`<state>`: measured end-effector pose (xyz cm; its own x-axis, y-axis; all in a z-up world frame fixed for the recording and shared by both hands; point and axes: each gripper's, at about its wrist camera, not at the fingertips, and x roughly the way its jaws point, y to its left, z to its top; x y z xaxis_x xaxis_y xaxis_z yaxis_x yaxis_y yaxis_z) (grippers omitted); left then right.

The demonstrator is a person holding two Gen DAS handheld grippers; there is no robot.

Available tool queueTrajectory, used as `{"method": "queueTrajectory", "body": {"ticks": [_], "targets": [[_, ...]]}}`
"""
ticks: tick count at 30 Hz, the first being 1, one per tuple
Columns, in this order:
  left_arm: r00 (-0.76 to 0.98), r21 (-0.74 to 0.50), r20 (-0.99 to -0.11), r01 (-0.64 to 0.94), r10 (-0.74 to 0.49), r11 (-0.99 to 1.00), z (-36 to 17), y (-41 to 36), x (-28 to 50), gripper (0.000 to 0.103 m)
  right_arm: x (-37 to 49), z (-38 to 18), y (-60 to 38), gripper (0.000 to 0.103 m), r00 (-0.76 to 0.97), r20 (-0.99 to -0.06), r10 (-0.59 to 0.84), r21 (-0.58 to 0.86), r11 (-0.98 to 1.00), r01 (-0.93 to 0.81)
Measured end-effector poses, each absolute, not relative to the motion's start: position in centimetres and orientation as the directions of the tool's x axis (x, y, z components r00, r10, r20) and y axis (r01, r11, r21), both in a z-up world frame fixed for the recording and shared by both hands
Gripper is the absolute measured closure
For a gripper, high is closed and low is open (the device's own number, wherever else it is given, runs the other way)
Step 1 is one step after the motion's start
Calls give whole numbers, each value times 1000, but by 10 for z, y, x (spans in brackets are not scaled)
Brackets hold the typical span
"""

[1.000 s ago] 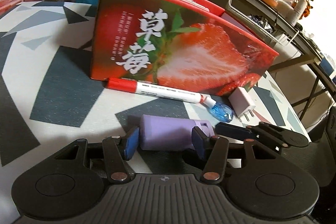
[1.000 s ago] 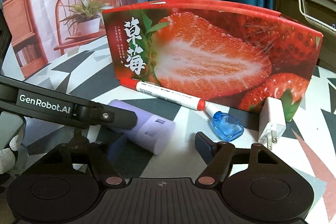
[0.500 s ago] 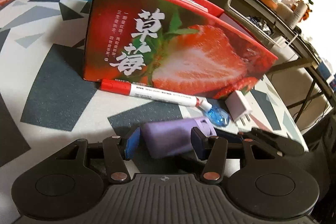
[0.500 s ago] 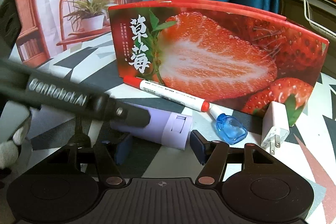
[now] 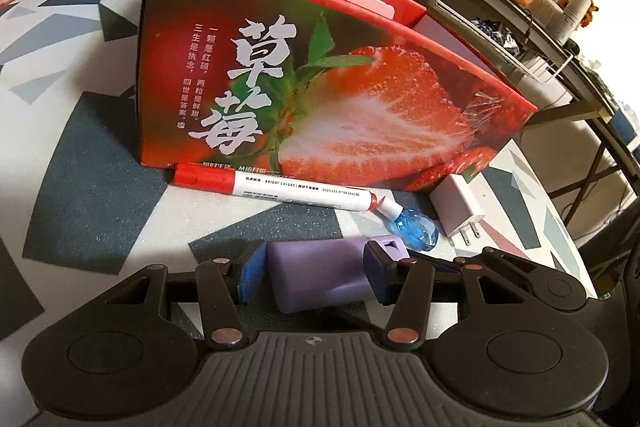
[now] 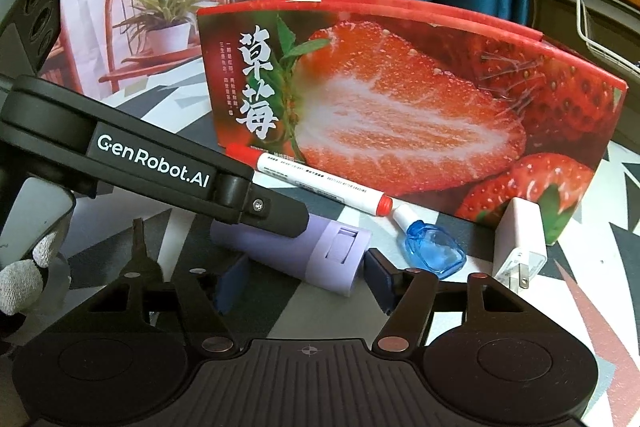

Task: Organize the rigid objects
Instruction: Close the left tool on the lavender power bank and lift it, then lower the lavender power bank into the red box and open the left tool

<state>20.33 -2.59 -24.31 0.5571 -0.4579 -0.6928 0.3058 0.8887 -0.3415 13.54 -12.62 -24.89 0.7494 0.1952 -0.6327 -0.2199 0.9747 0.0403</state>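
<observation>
Left gripper [image 5: 314,277]: clamped on purple case [image 5: 320,277], lifted off table [image 5: 80,167] | Right gripper [image 6: 298,281]: jaws closing around case end, contact unclear

Black claw [image 6: 299,281] with blue pads [image 5: 252,275], white "GenRobot.AI" lettering, knit glove [image 6: 20,281].

Glossy printed cardboard box [image 5: 320,99], matt lilac plastic case [image 5: 320,275], clear blue glassy bottle [image 5: 416,231].

The table [image 5: 88,163], patterned in grey, white and dark triangles, carries a strawberry-printed box [image 5: 320,99] mid-frame; below it lie a red-capped marker [image 5: 276,189], blue bottle [image 5: 416,231], white charger [image 5: 458,209] and purple cylinder [image 5: 320,273].
</observation>
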Motion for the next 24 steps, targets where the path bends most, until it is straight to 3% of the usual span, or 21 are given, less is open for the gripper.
{"method": "queueTrajectory", "body": {"ticks": [4, 24], "targets": [[571, -329, -693, 293, -440, 898, -236, -24, 201, 48, 131, -241, -127, 48, 751, -625, 215, 63, 972, -225], [713, -371, -494, 345, -497, 862, -144, -27, 177, 49, 102, -141, -131, 48, 916, -365, 167, -61, 977, -203]]}}
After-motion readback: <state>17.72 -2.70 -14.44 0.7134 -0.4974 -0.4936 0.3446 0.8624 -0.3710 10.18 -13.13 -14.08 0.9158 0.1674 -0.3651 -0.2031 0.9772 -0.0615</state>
